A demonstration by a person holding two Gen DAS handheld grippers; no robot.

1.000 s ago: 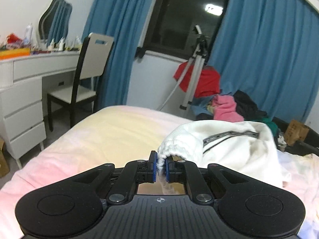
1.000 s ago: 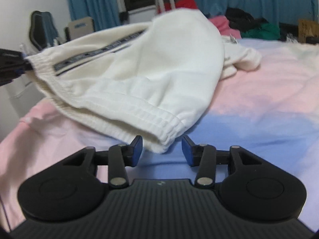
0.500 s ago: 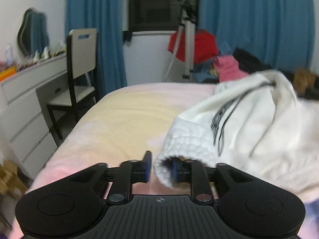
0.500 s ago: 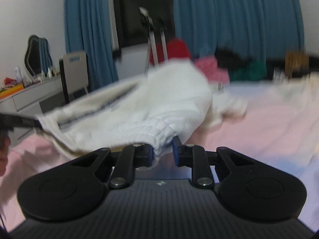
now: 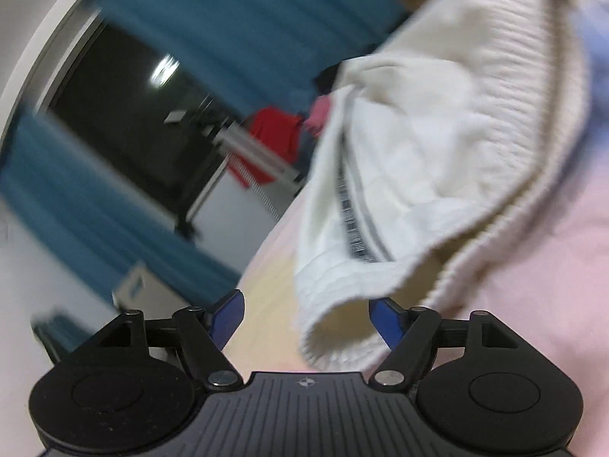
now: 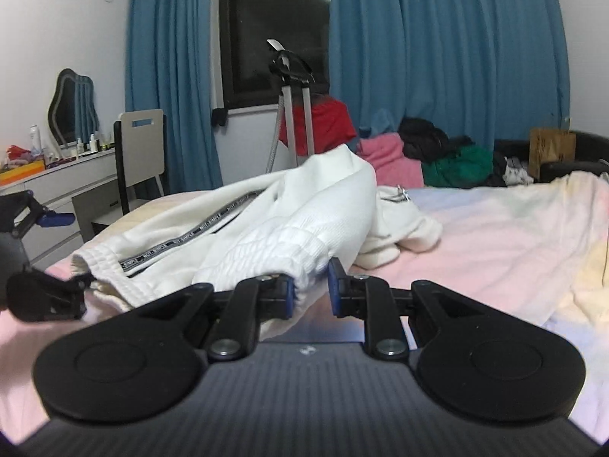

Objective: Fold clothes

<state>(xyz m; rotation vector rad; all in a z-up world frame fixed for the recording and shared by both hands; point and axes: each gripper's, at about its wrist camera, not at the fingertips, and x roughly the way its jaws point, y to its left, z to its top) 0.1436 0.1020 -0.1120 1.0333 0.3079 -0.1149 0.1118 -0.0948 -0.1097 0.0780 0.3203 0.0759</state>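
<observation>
blue curtains [image 6: 437, 57] | dark window [image 6: 274, 26] | white dresser [image 6: 57, 182] | chair [image 6: 141, 152] | mirror [image 6: 72, 106]

Lettering only on the dark stripe [image 6: 190, 237] sewn along the white garment [image 6: 289, 205]: small pale capitals repeated along its length, too small and slanted in the right wrist view to spell out with confidence. Same stripe [image 5: 352, 224] in the left wrist view, blurred to light ticks, unreadable. Small round emblem [image 6: 304, 350] on the casing behind the right gripper [image 6: 309, 285], and another [image 5: 305, 382] behind the left gripper [image 5: 306, 314], both without legible characters. Brown cardboard box [image 6: 552, 148] by the curtains, with no print made out.
</observation>
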